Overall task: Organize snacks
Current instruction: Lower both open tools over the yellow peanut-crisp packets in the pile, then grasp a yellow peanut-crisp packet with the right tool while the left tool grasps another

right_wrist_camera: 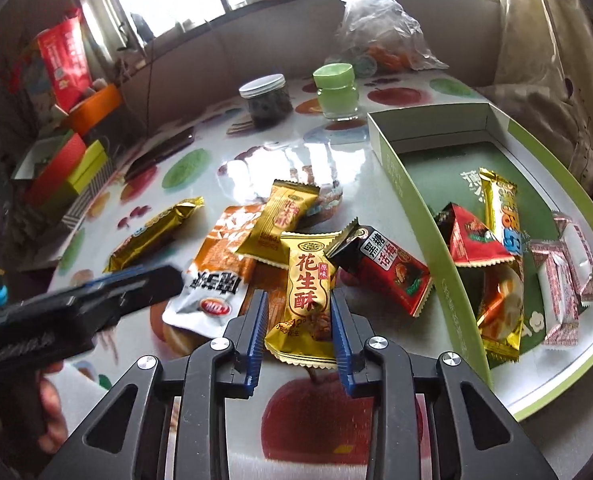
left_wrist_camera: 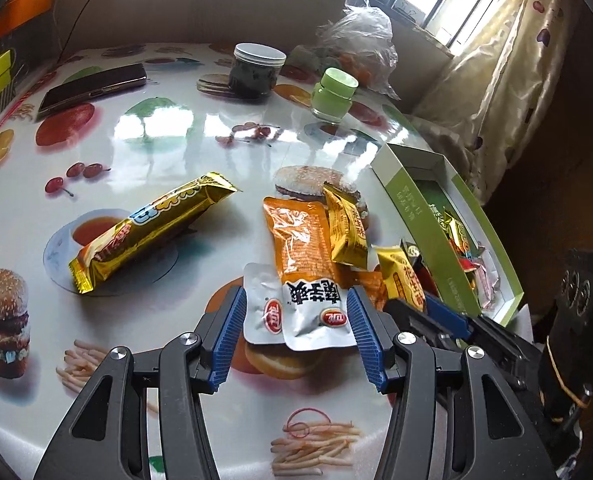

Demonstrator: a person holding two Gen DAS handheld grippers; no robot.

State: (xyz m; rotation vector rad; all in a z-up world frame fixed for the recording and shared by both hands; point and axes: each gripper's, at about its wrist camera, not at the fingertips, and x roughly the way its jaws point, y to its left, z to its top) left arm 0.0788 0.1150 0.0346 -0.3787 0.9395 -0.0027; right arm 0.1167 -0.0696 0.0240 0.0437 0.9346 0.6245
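Ribbed blue right tongs [right_wrist_camera: 298, 322] astride crinkly gold packet [right_wrist_camera: 306, 300].

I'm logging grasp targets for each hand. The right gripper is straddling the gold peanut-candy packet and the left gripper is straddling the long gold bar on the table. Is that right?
Not quite. The right gripper does straddle the gold peanut-candy packet, but the left gripper straddles the white-and-orange pouch, not the long gold bar, which lies apart on the table to its left. The left wrist view shows this.
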